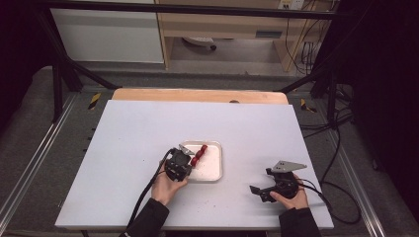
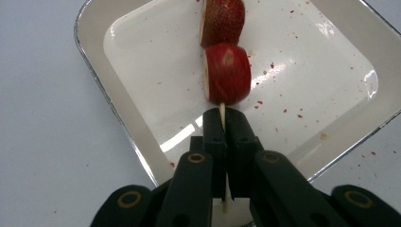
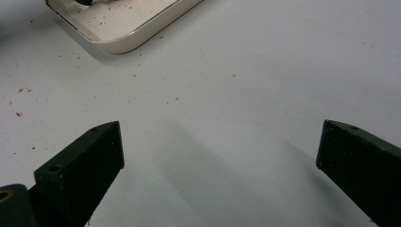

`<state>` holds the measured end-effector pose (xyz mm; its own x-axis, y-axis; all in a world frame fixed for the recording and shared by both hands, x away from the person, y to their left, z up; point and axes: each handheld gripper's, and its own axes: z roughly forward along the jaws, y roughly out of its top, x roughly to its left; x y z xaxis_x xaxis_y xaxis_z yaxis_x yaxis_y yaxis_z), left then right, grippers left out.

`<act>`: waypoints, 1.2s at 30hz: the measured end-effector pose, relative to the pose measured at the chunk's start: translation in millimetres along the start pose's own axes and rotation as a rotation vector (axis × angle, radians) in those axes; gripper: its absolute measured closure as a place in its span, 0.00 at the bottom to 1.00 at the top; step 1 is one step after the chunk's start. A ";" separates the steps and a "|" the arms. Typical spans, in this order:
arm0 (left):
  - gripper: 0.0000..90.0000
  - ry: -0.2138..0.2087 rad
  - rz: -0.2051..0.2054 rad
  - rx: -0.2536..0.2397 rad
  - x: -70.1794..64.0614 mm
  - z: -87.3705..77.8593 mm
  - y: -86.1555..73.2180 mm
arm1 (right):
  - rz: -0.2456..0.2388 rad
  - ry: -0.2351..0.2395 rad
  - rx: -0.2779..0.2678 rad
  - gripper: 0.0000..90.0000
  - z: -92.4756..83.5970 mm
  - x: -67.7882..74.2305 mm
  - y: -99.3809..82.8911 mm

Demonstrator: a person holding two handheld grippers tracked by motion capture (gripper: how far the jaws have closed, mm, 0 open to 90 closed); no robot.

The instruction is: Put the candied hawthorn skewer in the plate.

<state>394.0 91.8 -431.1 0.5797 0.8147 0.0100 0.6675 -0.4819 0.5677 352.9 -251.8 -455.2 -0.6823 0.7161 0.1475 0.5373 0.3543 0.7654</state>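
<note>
High view: the left claw is reaching over the white tray, near the middle of the counter, holding the skewer with red fruit pieces. The right claw is waiting near the counter's near right corner.

Left gripper view: the left claw is clenching the thin stick just below the fruit, probably so the pieces stay above the tray.

Right gripper view: the right claw is standing released and wide, with nothing between its jaws.
</note>
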 end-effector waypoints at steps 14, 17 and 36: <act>0.64 -0.068 0.068 -0.095 10.7 -27.6 -4.0 | 0.001 -0.004 -0.010 0.02 -2.0 -0.2 0.7; 0.55 -0.095 0.081 -0.103 14.6 -35.3 -5.2 | 0.007 -0.004 -0.014 0.02 -2.3 0.2 0.8; 0.07 -0.118 0.094 -0.131 59.0 -66.4 -62.9 | 0.010 -0.009 -0.018 0.02 -3.6 -0.2 1.4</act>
<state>355.2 191.6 -411.6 0.6928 0.7207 -0.0240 0.5454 -0.5018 0.6713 351.9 -253.6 -451.9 -0.6722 0.7250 0.1497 0.5351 0.3361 0.7751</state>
